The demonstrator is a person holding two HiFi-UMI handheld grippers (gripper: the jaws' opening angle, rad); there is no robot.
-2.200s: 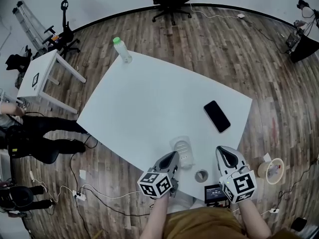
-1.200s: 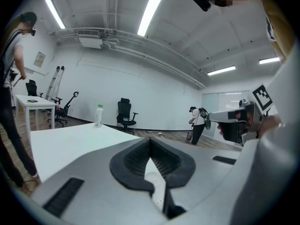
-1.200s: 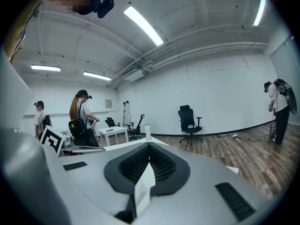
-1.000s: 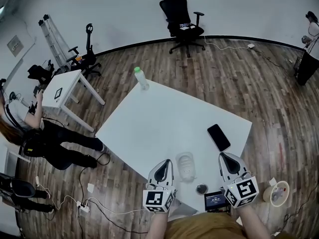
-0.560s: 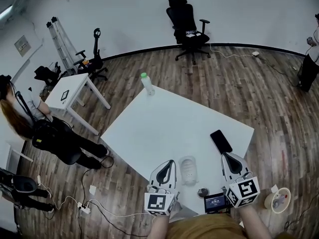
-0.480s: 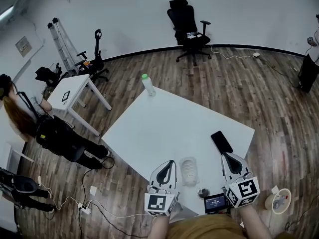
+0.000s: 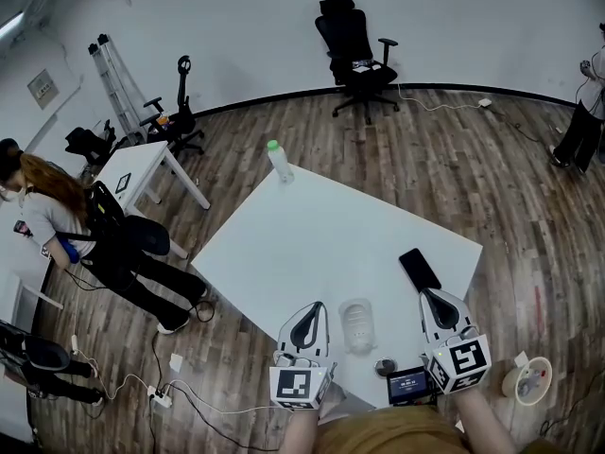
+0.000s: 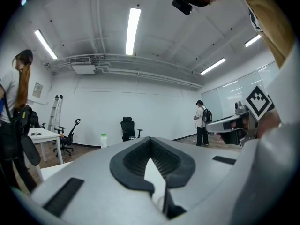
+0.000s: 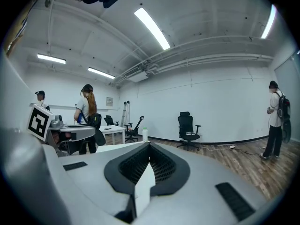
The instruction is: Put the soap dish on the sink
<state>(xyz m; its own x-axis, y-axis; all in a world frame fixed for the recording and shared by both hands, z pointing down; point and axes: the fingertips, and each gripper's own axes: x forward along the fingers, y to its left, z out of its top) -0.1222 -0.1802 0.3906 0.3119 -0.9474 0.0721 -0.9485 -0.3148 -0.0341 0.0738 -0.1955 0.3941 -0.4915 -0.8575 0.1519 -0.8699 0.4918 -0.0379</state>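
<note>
Looking down from the head, the clear soap dish (image 7: 356, 322) sits on the white desk (image 7: 321, 235), between both claws. In its own view, the left claw (image 8: 151, 150) is pressed together, empty. In its view, the right claw (image 9: 149, 159) is too. The dish looks light, hard and slippery, so pinch its rim.

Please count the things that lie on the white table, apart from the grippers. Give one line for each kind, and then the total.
Bottle with green cap: 1
Black phone: 1
Clear soap dish: 1
Small round grey object: 1
Small device with lit screen: 1
Total: 5
</note>
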